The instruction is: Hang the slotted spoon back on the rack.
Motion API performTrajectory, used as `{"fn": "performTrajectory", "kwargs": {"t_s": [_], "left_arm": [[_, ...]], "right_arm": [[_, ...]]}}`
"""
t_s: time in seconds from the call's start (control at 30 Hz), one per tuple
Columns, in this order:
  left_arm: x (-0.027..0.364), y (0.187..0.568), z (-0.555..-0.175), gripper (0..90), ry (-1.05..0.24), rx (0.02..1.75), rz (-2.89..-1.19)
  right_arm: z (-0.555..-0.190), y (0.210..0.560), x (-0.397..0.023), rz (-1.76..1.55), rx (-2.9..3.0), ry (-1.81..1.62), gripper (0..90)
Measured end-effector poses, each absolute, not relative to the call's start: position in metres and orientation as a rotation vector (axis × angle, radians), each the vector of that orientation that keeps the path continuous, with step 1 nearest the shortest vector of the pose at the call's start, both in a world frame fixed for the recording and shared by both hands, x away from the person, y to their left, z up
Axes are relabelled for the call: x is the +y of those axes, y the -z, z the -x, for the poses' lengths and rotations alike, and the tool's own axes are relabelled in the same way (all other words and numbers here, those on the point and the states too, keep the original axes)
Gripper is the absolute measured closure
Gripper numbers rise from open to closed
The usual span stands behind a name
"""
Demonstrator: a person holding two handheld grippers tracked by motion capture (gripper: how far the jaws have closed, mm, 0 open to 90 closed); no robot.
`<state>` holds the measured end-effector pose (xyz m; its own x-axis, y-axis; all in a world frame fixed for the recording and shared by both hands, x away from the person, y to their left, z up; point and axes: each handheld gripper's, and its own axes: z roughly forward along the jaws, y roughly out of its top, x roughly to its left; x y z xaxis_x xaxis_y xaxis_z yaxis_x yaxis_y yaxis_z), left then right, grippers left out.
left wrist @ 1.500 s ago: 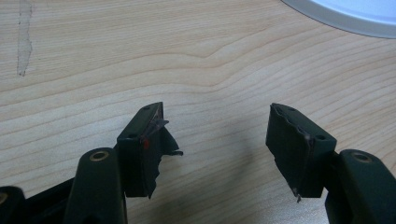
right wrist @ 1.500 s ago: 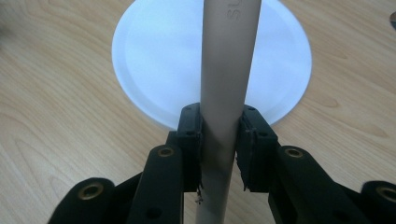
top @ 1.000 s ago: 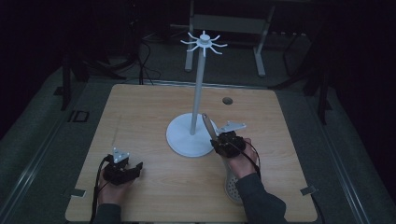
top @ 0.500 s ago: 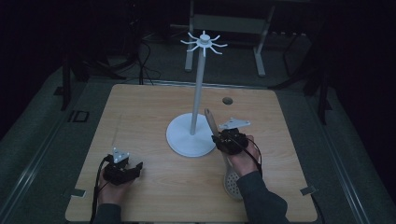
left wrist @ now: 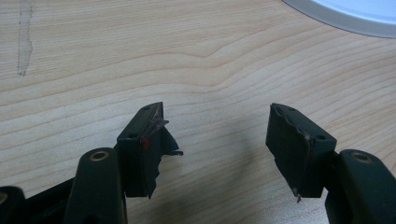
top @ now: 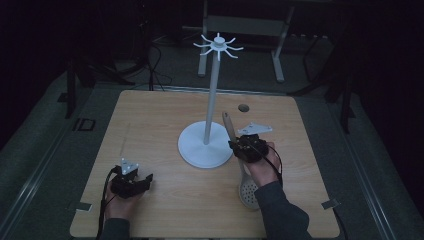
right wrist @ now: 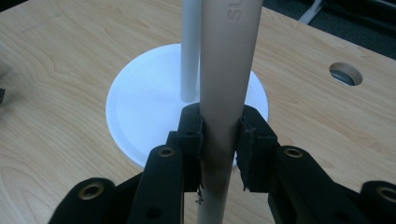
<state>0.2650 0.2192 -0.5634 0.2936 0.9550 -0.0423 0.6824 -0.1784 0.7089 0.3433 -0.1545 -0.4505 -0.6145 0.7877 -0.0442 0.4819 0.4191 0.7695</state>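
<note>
A white stand with a round base, a tall pole and a hook crown rises at the table's middle. My right gripper, just right of the base, is shut on the beige handle of a slotted spoon. The handle tip points up and away while the perforated bowl hangs low by the wrist. My left gripper rests at the front left of the table, open, with bare wood between its pads.
The wooden table has a round cable hole at the back right. Metal brackets sit at its front corners. A dark floor with cables and a bench frame lies beyond the far edge.
The right hand has shifted slightly with the spoon, tilting the handle a little more upright near the stand. The left gripper has stayed put.
</note>
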Motion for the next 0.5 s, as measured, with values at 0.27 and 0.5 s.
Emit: {"fn": "performTrajectory", "kwargs": {"t_s": [0.27, 0.5], "left_arm": [[0.219, 0.564, -0.265, 37.9, -0.558, 1.459, -1.938], [0.220, 0.563, -0.265, 37.9, -0.557, 1.459, -1.934]], "right_arm": [[-0.343, 0.444, -0.156, -1.079, 2.258, -1.066, 72.9], [-0.343, 0.438, -0.155, -1.068, 2.239, -1.090, 72.9]]}}
